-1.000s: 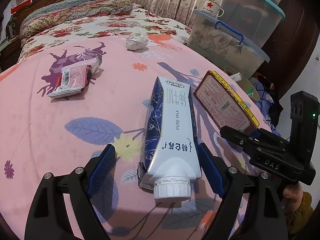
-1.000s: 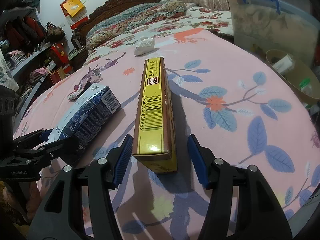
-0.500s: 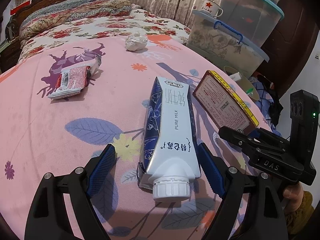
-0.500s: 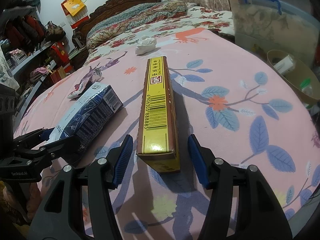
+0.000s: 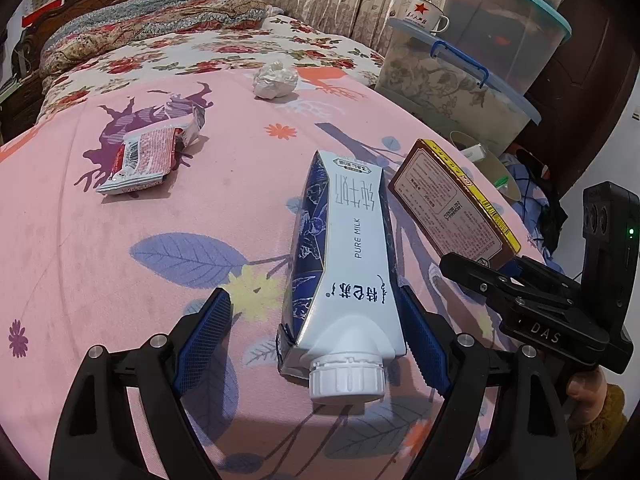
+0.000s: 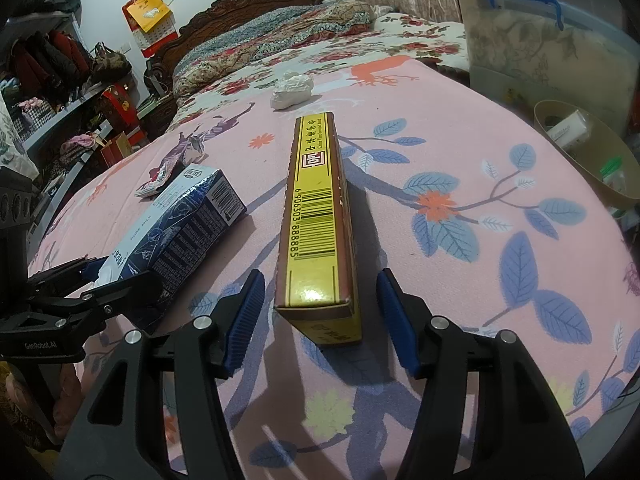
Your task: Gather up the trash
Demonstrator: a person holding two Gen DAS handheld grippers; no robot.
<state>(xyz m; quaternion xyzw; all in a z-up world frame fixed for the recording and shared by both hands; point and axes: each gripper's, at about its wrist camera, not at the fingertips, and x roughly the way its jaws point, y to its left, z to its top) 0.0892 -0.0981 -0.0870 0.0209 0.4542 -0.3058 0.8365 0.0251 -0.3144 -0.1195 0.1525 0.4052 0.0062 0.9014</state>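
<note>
The left tool (image 5: 316, 332) stands wide, its blue pads either side of the cap end of the milk carton (image 5: 348, 248), which lies at lower centre of the left wrist view on the pink bedspread (image 5: 80, 264). The right-hand pad looks close to or touching the carton's side, while the left-hand pad stands clear with bedspread showing between. If the tool closes from here, that uneven gap could push the carton sideways before both pads bite. The carton also tapers toward its white cap, so a grip this far back may slide off toward the cap, and the thin walls may buckle.

The right tool (image 6: 320, 316) is wide too, straddling the near end of the yellow box (image 6: 316, 216), which stands on its narrow edge at centre of the right wrist view. Neither pad touches it. The box is tall and thin on soft bedding, so a one-sided touch could tip it flat.

The two tools sit close together, carton and box nearly side by side, so they may knock each other.

A red wrapper (image 5: 144, 156) at centre left and a crumpled white wad (image 5: 275, 79) at upper centre lie well apart and untouched. A tan bin (image 6: 592, 156) sits at the right edge of the right wrist view, beyond the bed.
</note>
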